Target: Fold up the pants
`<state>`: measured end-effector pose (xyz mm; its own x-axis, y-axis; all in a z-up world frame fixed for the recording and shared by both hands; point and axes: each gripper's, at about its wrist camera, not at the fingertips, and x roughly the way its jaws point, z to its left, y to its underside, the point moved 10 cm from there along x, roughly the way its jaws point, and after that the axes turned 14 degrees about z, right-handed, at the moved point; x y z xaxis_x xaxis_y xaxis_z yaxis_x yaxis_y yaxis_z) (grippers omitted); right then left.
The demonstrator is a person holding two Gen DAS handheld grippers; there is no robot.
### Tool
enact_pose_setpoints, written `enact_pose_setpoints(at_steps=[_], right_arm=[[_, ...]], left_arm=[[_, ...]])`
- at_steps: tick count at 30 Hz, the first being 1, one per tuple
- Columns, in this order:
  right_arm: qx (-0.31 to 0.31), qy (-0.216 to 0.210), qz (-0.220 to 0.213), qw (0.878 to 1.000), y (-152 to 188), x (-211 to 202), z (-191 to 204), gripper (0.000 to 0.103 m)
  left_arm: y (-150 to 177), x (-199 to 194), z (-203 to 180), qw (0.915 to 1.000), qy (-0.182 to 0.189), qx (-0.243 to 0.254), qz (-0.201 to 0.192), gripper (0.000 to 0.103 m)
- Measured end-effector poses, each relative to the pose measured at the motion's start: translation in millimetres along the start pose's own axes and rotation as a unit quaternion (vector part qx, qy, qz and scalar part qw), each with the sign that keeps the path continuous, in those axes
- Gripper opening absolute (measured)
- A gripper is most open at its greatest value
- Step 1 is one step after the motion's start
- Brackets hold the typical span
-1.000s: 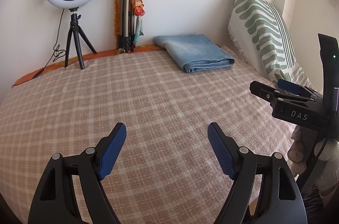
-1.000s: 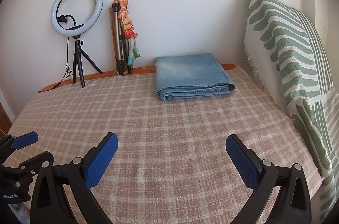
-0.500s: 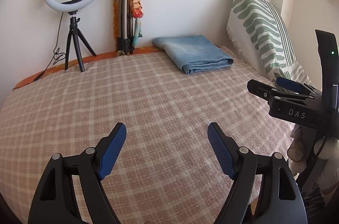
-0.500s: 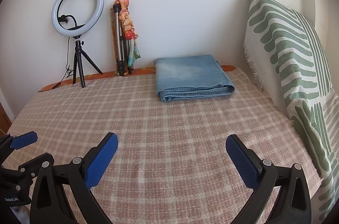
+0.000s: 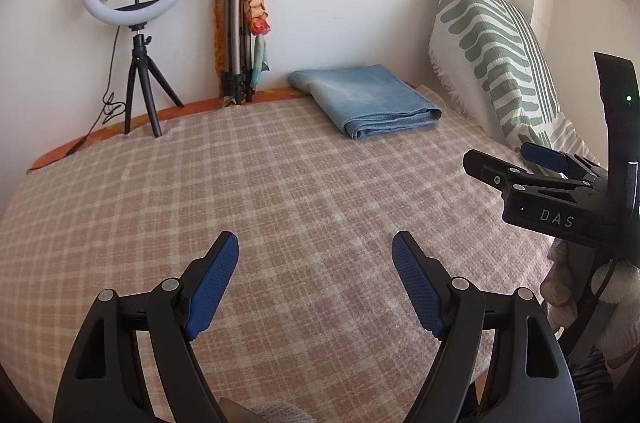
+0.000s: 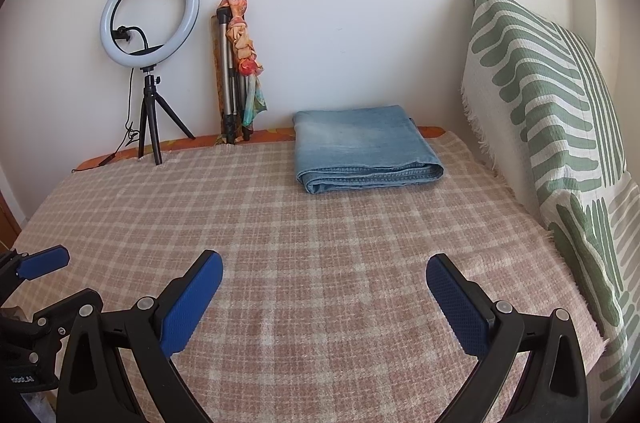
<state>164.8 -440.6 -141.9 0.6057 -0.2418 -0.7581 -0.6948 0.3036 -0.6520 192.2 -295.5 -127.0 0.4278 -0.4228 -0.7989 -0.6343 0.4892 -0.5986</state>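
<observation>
Jaws spread on both; only left view shows the right gripper (image 5: pixel 520 159) "DAS" label.

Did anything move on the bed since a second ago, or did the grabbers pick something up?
Nothing visibly changed. The folded jeans lie at the far edge of the checked blanket, untouched. The left gripper and right gripper both hang open and empty above the blanket, as before. The ring light and the green-patterned pillow are where they were.
</observation>
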Motion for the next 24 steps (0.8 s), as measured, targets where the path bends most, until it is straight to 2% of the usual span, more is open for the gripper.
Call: enact_pose_setpoints(at_steps=[17,24], right_arm=[[0.001,0.002,-0.001,1.000,0.9,-1.0,1.3,0.103],[-0.001,0.001,0.000,1.000,0.5,-0.1,1.5,0.103]], left_arm=[[0.5,-0.3,5.5,0.9998,-0.020,-0.008,0.004,0.079],[-2.1,-6.4,5.4,0.9993,-0.034,-0.002,-0.012,0.079]])
